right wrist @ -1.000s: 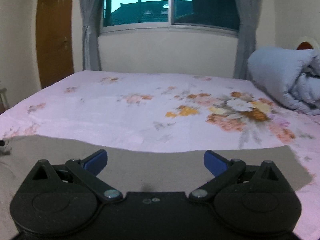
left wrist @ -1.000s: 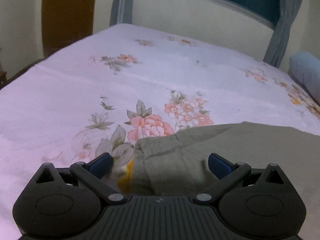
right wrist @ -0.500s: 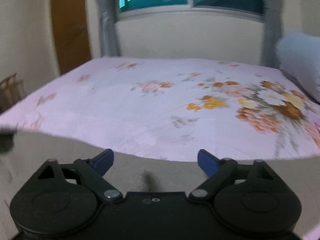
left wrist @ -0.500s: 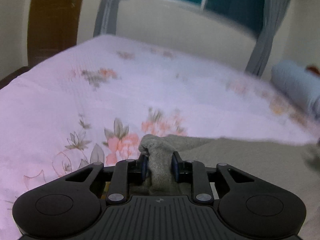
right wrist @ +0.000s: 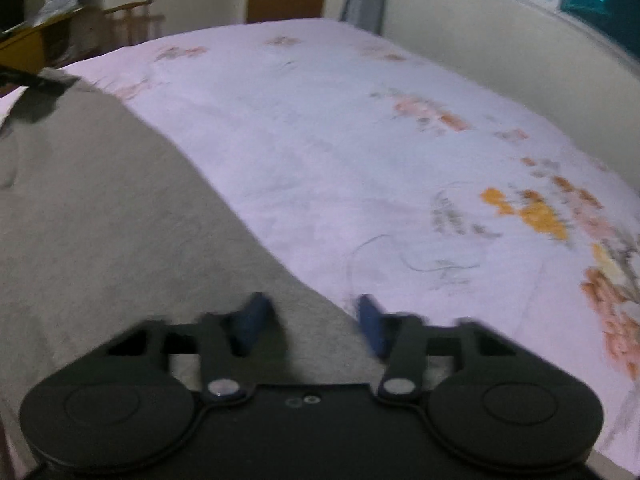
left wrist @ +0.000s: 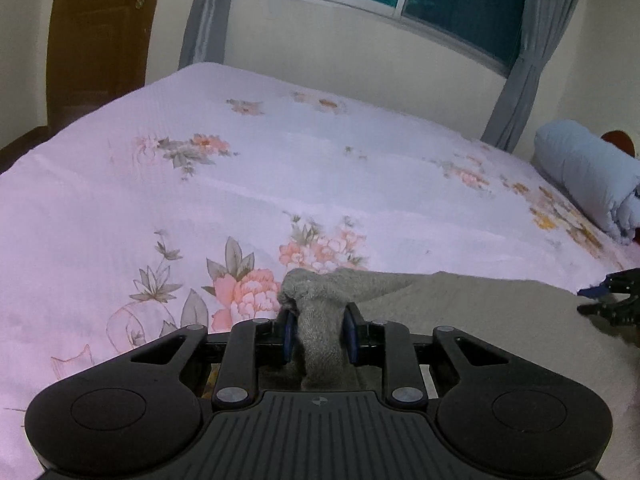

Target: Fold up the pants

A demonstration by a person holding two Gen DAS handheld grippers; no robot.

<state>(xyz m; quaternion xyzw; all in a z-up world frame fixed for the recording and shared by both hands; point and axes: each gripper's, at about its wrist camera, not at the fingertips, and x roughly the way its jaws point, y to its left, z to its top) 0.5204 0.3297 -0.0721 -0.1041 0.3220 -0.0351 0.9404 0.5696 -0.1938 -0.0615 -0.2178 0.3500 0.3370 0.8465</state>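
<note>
Grey pants (left wrist: pixel 460 320) lie flat on the floral pink bed sheet (left wrist: pixel 200 200). My left gripper (left wrist: pixel 318 334) is shut on a bunched end of the pants, lifted slightly off the bed. In the right wrist view the pants (right wrist: pixel 100 220) spread to the left, and my right gripper (right wrist: pixel 310 322) is open, its jaws straddling the pants' edge low over the bed. The right gripper also shows at the right edge of the left wrist view (left wrist: pixel 612 300). The right wrist view is blurred.
A rolled light blue duvet (left wrist: pixel 588 172) lies at the bed's far right. A window with grey curtains (left wrist: pixel 528 52) and a wooden door (left wrist: pixel 100 28) stand behind the bed. Wooden furniture (right wrist: pixel 80 36) stands left of the bed.
My left gripper closed on the end of the pants and raised it. My right gripper swung its view to the left along the pants' edge and narrowed its opening.
</note>
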